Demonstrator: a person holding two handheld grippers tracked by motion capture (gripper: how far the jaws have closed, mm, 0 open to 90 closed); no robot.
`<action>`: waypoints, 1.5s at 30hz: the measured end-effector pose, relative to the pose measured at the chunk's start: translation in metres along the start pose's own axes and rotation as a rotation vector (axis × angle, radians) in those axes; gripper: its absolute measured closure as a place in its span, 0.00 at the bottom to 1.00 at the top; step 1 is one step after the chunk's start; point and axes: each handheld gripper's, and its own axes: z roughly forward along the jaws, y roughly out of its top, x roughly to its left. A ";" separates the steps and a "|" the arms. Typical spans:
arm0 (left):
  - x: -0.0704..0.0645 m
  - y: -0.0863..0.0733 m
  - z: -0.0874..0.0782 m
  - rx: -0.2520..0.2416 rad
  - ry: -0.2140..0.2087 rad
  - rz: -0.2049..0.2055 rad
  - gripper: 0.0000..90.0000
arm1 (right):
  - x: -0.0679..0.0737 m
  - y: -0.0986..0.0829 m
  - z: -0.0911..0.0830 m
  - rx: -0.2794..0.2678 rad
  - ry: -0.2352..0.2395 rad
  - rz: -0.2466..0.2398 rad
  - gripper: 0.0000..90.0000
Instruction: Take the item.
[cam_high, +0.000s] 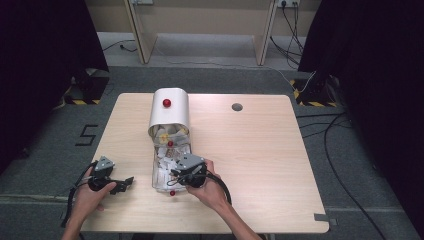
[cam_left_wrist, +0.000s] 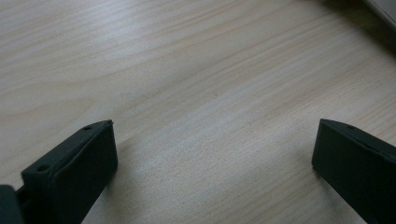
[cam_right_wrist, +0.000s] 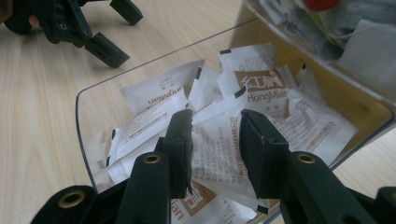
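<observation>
A white rounded box (cam_high: 170, 112) with a red knob (cam_high: 166, 103) lies on the table, mouth toward me. In front of it sits a clear plastic tray (cam_high: 159, 176) (cam_right_wrist: 86, 116) holding several white sachets printed "HongMian". My right gripper (cam_high: 173, 176) (cam_right_wrist: 215, 140) reaches into the tray, its jaws closed on the two sides of one white sachet (cam_right_wrist: 212, 154). My left gripper (cam_high: 126, 184) (cam_left_wrist: 212, 140) rests low over bare wood left of the tray, jaws wide apart and empty; it also appears as the left gripper (cam_right_wrist: 122, 33) in the right gripper view.
The wooden table (cam_high: 260, 165) has a round cable hole (cam_high: 237, 106) at the back right. Small red knobs sit at the tray's back (cam_high: 170, 143) and front (cam_high: 172, 192). Cables trail over the floor to the right.
</observation>
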 end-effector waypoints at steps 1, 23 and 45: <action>0.000 0.000 0.000 0.000 0.000 0.000 0.00 | 0.000 0.001 -0.001 -0.002 -0.002 0.000 0.72; 0.000 0.000 0.000 0.000 -0.001 -0.001 0.00 | -0.012 0.012 -0.024 -0.073 -0.028 0.016 0.73; 0.000 0.000 0.000 0.001 0.000 -0.001 0.00 | -0.034 -0.006 -0.064 -0.116 -0.094 0.064 0.73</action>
